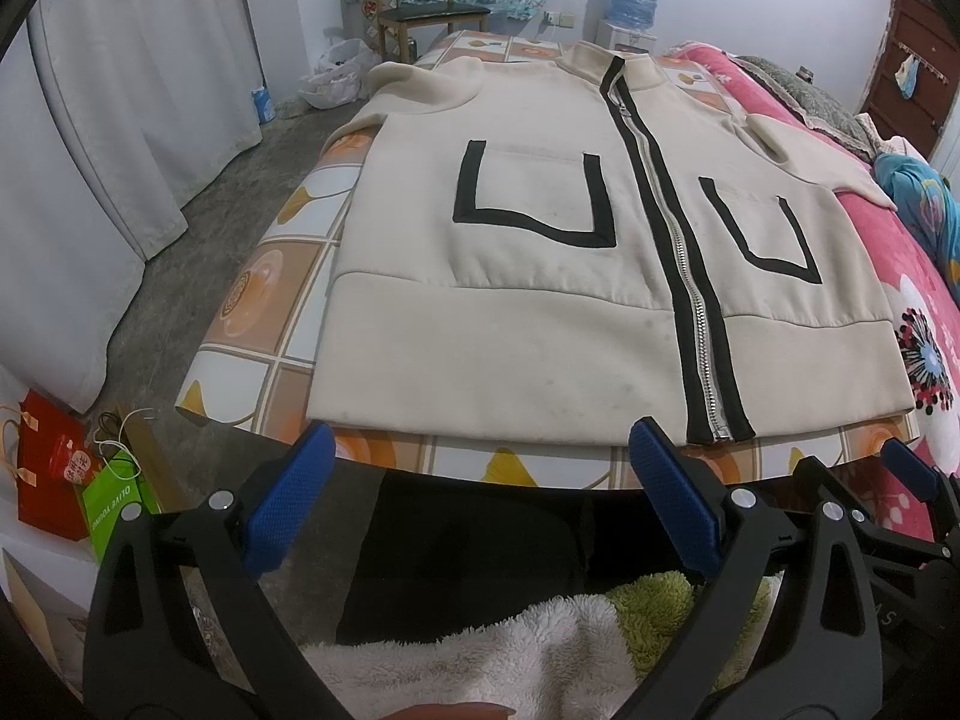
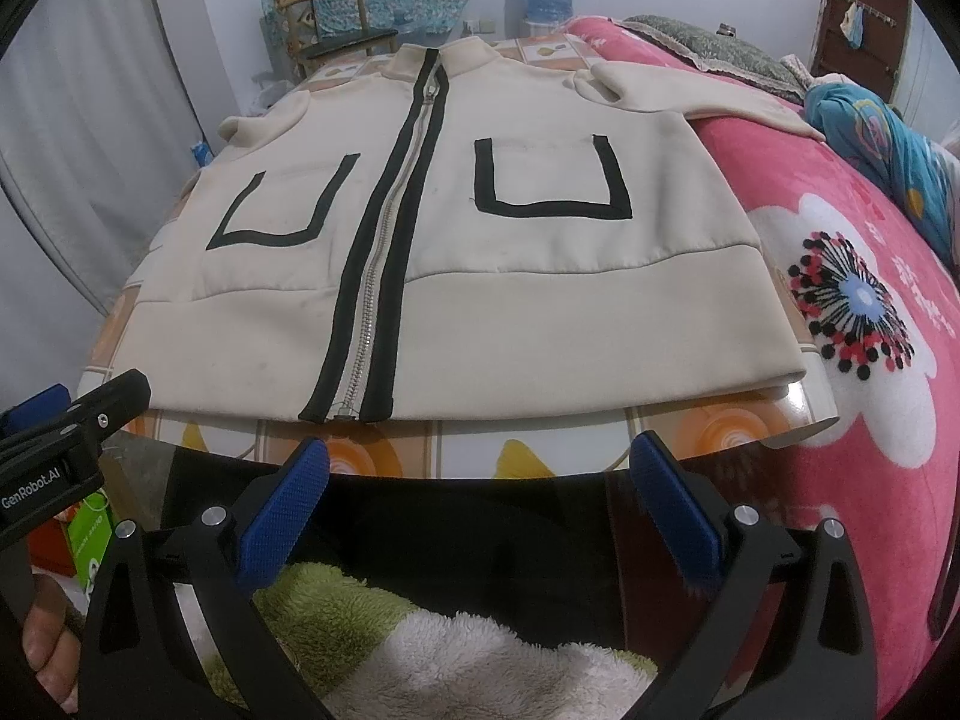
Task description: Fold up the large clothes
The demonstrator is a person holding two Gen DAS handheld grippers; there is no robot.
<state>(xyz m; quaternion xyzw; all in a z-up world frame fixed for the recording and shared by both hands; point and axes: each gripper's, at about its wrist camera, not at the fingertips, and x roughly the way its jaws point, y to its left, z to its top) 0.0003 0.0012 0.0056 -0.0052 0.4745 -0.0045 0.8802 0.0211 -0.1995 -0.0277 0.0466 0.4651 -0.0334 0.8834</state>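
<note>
A cream zip-up jacket (image 1: 510, 324) (image 2: 540, 300) with black trim and two black-edged pockets lies flat, front up, on a tile-patterned board (image 1: 264, 324) (image 2: 540, 438). Its hem faces me and its collar points away. One sleeve reaches onto the pink blanket. My left gripper (image 1: 480, 456) is open just short of the hem, left of the zipper (image 1: 696, 324), with nothing between its blue pads. My right gripper (image 2: 480, 462) is open too, level with the board's near edge, right of the zipper (image 2: 372, 294). The right gripper's tip (image 1: 906, 462) shows in the left wrist view.
A pink flowered blanket (image 2: 858, 300) covers the bed to the right, with a blue bundle (image 2: 900, 156) on it. A wooden chair (image 1: 420, 0) and a water dispenser (image 1: 630, 6) stand behind. Curtains (image 1: 120, 90) hang at left; bags (image 1: 72, 480) lie on the floor. A fluffy sleeve (image 2: 456, 648) is below.
</note>
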